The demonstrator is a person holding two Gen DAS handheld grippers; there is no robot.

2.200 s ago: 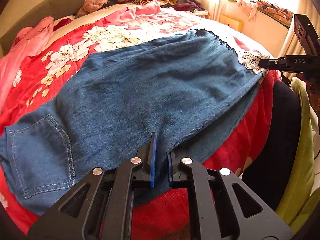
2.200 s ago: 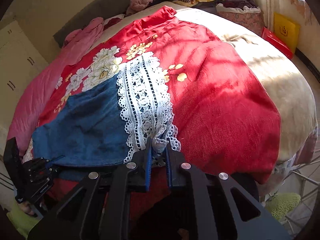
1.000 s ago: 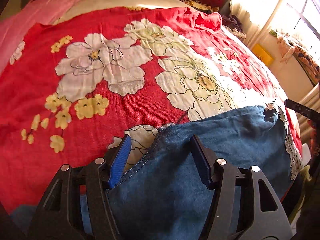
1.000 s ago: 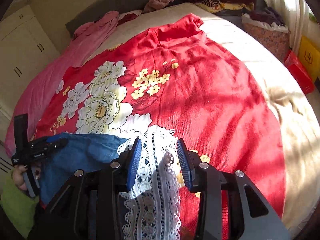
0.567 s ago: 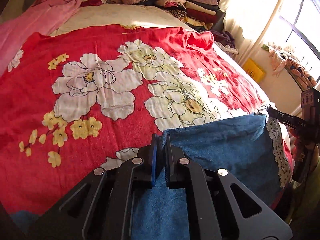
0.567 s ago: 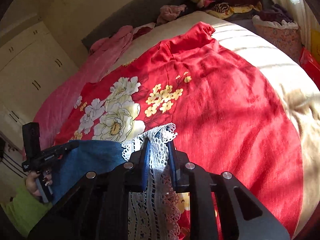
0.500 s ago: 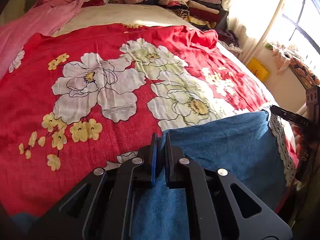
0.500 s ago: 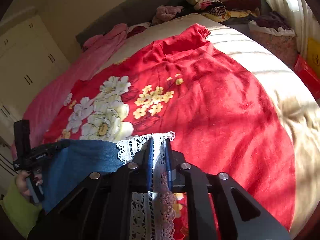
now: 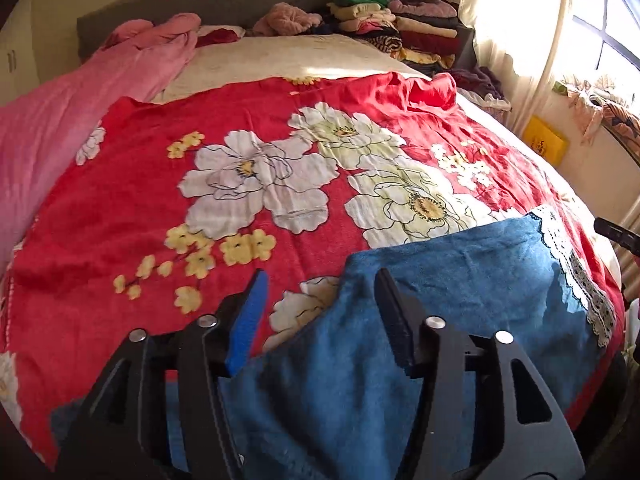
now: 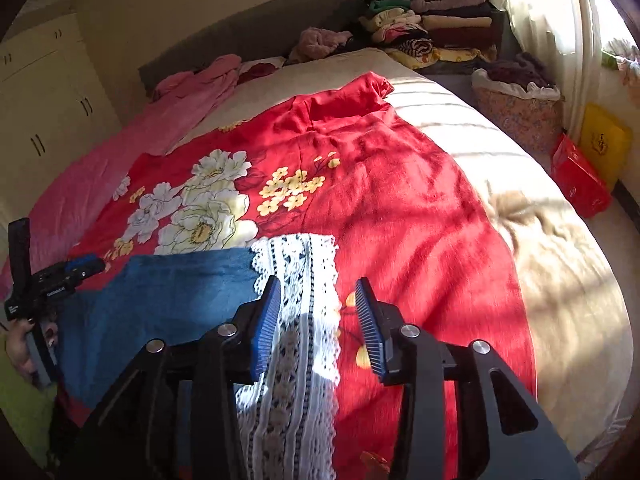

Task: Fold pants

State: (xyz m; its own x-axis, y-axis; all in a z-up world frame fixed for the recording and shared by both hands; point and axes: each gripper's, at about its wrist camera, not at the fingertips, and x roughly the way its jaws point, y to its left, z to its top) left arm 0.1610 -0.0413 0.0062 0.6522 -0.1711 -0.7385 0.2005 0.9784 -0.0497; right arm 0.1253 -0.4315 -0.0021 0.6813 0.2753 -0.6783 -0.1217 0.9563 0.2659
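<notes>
The blue denim pants lie folded on the red flowered blanket, with a white lace hem at the right end. My left gripper is open, its jaws apart over the pants' upper left corner, holding nothing. In the right wrist view the pants and lace hem lie below my right gripper, which is open above the lace edge. The left gripper shows at the far left there.
A pink quilt lies along the bed's left side. Stacks of folded clothes sit by the headboard. A laundry basket, a red box and a yellow box stand on the floor to the right.
Both grippers were shut on the pants' edge half a second ago; both have opened and let go. The folded edge now lies flat on the blanket.
</notes>
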